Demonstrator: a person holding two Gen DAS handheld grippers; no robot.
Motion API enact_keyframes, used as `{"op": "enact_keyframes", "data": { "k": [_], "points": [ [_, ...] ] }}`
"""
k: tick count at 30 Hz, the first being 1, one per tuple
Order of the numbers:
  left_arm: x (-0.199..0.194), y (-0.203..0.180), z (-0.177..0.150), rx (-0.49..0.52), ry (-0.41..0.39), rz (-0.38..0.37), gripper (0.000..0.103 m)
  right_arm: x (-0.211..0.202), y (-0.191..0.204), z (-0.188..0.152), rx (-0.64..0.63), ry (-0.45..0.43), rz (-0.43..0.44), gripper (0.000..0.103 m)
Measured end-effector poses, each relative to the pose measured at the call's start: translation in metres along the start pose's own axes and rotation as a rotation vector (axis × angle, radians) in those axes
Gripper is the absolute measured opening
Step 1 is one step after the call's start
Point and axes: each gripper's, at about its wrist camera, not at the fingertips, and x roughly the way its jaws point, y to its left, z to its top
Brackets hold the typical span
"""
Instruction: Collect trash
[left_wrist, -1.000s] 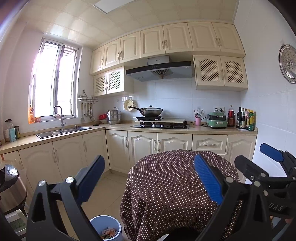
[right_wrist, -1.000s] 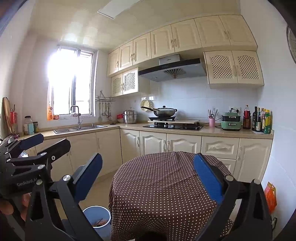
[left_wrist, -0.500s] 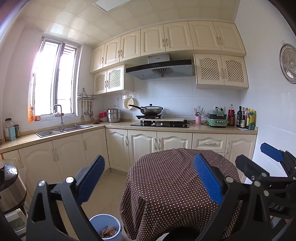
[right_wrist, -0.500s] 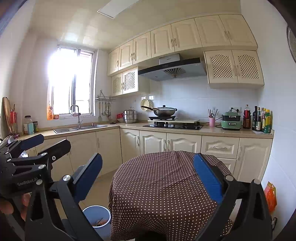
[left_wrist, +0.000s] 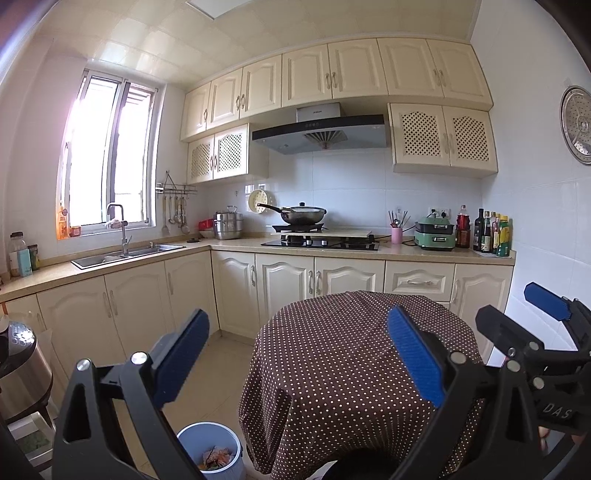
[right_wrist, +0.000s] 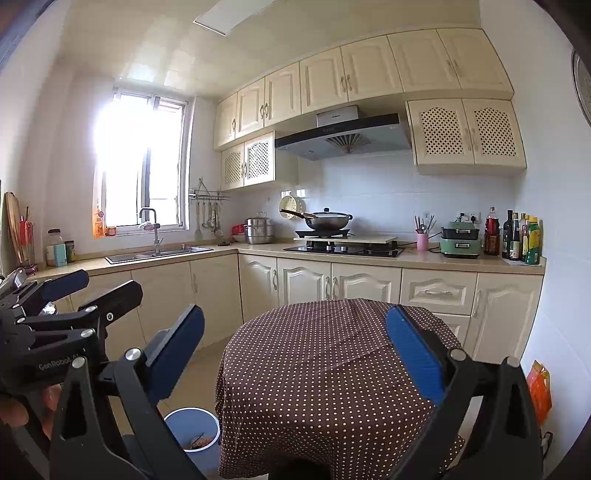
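Both my left tongs (left_wrist: 295, 354) and right tongs (right_wrist: 295, 350) gape empty; binned scraps (left_wrist: 216, 456) look light, soft, best pinched by loose edges.

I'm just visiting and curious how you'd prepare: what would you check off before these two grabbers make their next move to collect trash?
1. Left gripper open and holding nothing: ok.
2. Right gripper open and holding nothing: ok.
3. Bin in view, uncovered, on the floor left of the table: ok; it already holds some scraps.
4. Trash left to pick up on the tablecloth: cannot tell; the visible top shows none, but the near edge is hidden.
5. The two grippers apart from each other: ok.
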Motion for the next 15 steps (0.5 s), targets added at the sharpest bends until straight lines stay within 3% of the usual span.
{"op": "enact_keyframes", "data": {
  "k": [15],
  "points": [
    [0.0076, 0.0026, -0.0047, -0.004, 0.041, 0.013, 0.095, 0.0011, 0.0032, -0.002, 0.003, 0.019, -0.005, 0.096]
  ]
}}
